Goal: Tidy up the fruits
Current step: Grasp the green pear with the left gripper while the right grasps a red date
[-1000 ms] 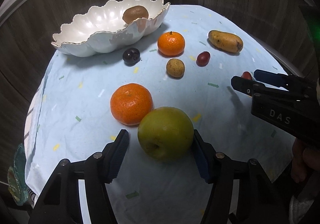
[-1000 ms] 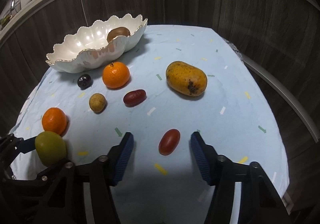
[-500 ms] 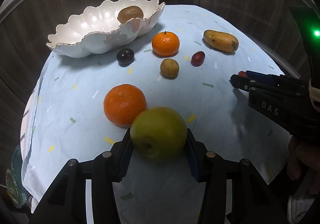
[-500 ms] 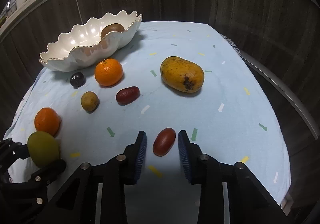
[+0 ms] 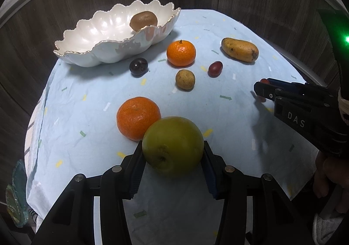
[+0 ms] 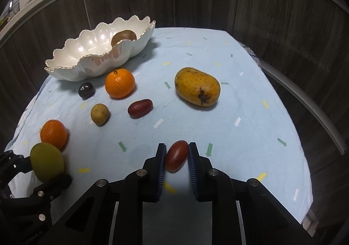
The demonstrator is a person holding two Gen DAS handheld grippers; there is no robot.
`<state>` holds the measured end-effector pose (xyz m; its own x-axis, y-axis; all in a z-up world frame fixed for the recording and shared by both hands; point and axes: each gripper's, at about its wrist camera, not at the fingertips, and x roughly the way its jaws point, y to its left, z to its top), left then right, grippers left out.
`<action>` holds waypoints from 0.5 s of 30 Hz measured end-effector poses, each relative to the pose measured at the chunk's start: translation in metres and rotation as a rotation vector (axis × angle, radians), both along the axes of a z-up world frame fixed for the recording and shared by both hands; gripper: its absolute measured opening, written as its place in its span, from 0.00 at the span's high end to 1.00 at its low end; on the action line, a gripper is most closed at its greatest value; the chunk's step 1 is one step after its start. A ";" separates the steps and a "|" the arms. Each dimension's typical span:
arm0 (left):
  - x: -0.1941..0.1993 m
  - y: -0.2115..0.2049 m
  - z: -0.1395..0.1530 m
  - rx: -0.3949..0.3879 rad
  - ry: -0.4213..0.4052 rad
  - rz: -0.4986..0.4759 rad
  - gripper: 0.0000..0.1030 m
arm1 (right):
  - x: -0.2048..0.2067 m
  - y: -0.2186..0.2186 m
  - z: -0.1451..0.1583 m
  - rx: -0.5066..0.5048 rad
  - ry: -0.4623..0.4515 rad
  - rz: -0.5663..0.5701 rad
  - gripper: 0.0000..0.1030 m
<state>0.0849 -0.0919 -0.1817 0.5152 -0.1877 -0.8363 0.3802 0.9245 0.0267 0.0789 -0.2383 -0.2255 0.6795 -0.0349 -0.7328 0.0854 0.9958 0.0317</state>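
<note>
Fruits lay scattered over a table [image 6: 250,135] under a pale blue cloth, and two were already gripped at its near edge. The left gripper [image 5: 172,170] had its jaws closed partway around a green apple [image 5: 172,143], pads pressing both flanks; the left wrist view showed the dimple in its skin, while the right wrist view caught the same apple only as a blurred lump at the near left corner. The right gripper [image 6: 176,157] was pinched narrow on a small oblong red fruit [image 6: 176,155], seen whole from its own camera, whereas the left wrist view showed just a red sliver of it past the finger tips. A large orange [image 5: 138,117] sat just behind the apple, whether touching it or not could not be told. Toward the middle lay a small tan round fruit [image 6: 100,113] and a second dark red oblong fruit [image 6: 140,108], apart from each other. Beyond them sat a smaller orange with its stem [image 6: 120,83], a dark plum [image 6: 86,90] to its left, and a spotted yellow mango [image 6: 197,86] well to its right. At the far left corner stood a white scalloped bowl [image 6: 72,68] holding one brown kiwi [image 6: 124,37]. Only the left wrist view showed a person's hand [image 5: 331,177] under the right gripper's body.
</note>
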 end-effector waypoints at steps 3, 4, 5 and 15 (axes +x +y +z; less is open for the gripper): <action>-0.001 0.000 0.004 -0.003 -0.015 0.002 0.54 | -0.002 0.001 0.004 -0.006 -0.009 0.001 0.79; -0.001 0.001 0.006 -0.004 -0.020 0.003 0.54 | -0.002 0.001 0.005 -0.008 -0.012 0.001 0.79; -0.002 0.001 0.008 -0.006 -0.027 0.004 0.54 | -0.003 0.002 0.007 -0.010 -0.016 0.002 0.79; -0.004 0.007 0.024 -0.021 -0.087 0.022 0.54 | -0.010 0.007 0.021 -0.021 -0.045 0.010 0.79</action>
<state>0.0809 -0.0853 -0.1577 0.5895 -0.1931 -0.7843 0.3574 0.9332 0.0388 0.0688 -0.2309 -0.2048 0.7120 -0.0429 -0.7009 0.0739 0.9972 0.0140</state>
